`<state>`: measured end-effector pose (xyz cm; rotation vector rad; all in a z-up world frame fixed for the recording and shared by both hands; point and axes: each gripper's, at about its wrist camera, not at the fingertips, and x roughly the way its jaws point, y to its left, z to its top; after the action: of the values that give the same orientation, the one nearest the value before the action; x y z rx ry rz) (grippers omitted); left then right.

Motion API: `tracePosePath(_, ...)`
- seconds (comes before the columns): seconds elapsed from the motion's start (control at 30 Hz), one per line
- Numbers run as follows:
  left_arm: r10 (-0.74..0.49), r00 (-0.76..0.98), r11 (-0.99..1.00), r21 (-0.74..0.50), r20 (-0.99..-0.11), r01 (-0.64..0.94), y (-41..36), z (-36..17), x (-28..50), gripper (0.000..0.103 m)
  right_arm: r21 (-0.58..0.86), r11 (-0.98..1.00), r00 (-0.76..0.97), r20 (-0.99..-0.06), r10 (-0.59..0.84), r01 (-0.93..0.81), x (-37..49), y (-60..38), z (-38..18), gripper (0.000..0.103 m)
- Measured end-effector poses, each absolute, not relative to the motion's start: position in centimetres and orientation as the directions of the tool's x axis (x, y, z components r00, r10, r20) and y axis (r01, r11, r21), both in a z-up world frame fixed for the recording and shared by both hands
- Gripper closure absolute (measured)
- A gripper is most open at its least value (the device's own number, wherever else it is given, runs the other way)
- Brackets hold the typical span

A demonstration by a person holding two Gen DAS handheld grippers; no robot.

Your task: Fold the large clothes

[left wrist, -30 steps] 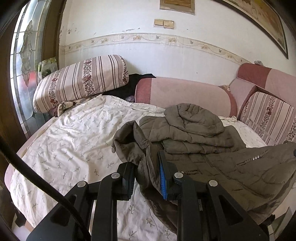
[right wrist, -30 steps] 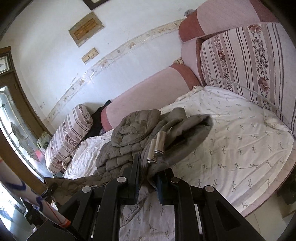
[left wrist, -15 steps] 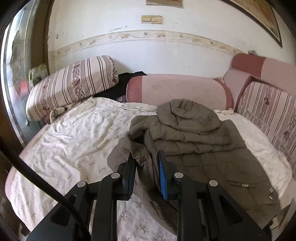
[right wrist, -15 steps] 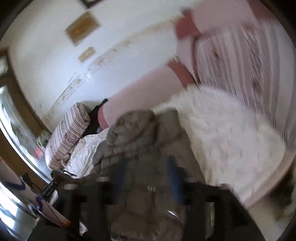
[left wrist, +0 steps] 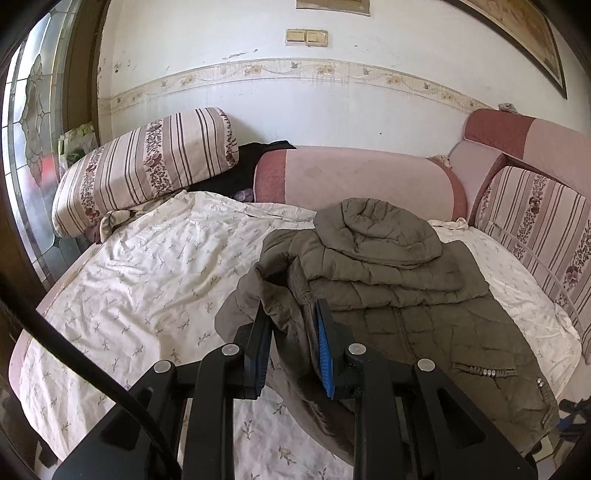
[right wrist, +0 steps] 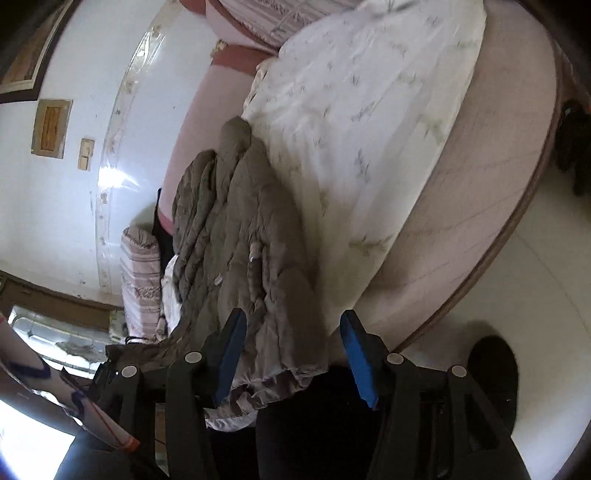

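Your left claw [left wrist: 293, 345] clamps a fold of the olive padded jacket [left wrist: 399, 280] (sleeve hidden); your right claw [right wrist: 291, 354], just opened, straddles its blurred hem untouched.

I am in a lived-in home, in a bedroom: in front of me spreads a round bed [left wrist: 532, 321] under a rumpled white sheet [left wrist: 147, 280] printed with small sprigs, ringed from ten to two o'clock by striped floral bolsters [left wrist: 144, 166] and a pink padded backrest [left wrist: 354, 177]. The marked white wall [left wrist: 258, 110] at twelve o'clock carries a flowered border strip [left wrist: 295, 70], a pair of yellowed light switches [left wrist: 306, 36] and a framed picture [left wrist: 517, 33], and at nine o'clock stands a leaded stained-glass pane [left wrist: 33, 110] in a dark wooden frame.
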<state>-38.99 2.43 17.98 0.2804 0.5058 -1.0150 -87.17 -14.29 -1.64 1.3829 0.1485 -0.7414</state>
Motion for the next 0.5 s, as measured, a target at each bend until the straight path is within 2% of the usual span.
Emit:
tracePosePath(0.1, -0.733, 0.426, 0.514, -0.021, -0.53, 0.858, 2.9, 17.8, -38.6, 0.081, 0.835, 0.03, 0.789, -0.507, -0.347, 0.55, -85.4, -14.1, -1.9, 0.046)
tracePosePath(0.13, -0.731, 0.428, 0.517, -0.022, -0.532, 0.856, 3.0, 17.8, -38.5, 0.081, 0.836, 0.045, 0.798, -0.503, -0.331, 0.546, -84.8, -13.9, -1.9, 0.056)
tracePosePath(0.17, -0.729, 0.428, 0.518, -0.022, -0.534, 0.855, 3.0, 17.7, -38.5, 0.081, 0.831, 0.068, 0.801, -0.506, -0.319, 0.552, -84.1, -13.7, -1.7, 0.078)
tracePosePath(0.23, -0.728, 0.429, 0.517, -0.017, -0.535, 0.856, 3.2, 17.6, -38.6, 0.081, 0.797, 0.108, 0.776, -0.533, -0.337, 0.595, -83.5, -13.5, -0.5, 0.087)
tracePosePath(0.33, -0.728, 0.433, 0.514, -0.005, -0.532, 0.858, 3.3, 17.6, -38.7, 0.081, 0.74, 0.199, 0.742, -0.535, -0.403, 0.642, -83.2, -13.0, 2.7, 0.091)
tracePosePath(0.5, -0.728, 0.442, 0.516, 0.006, -0.524, 0.857, 2.9, 18.5, -38.0, 0.081, 0.644, 0.324, 0.704, -0.508, -0.496, 0.693, -82.1, -13.3, 8.7, 0.093)
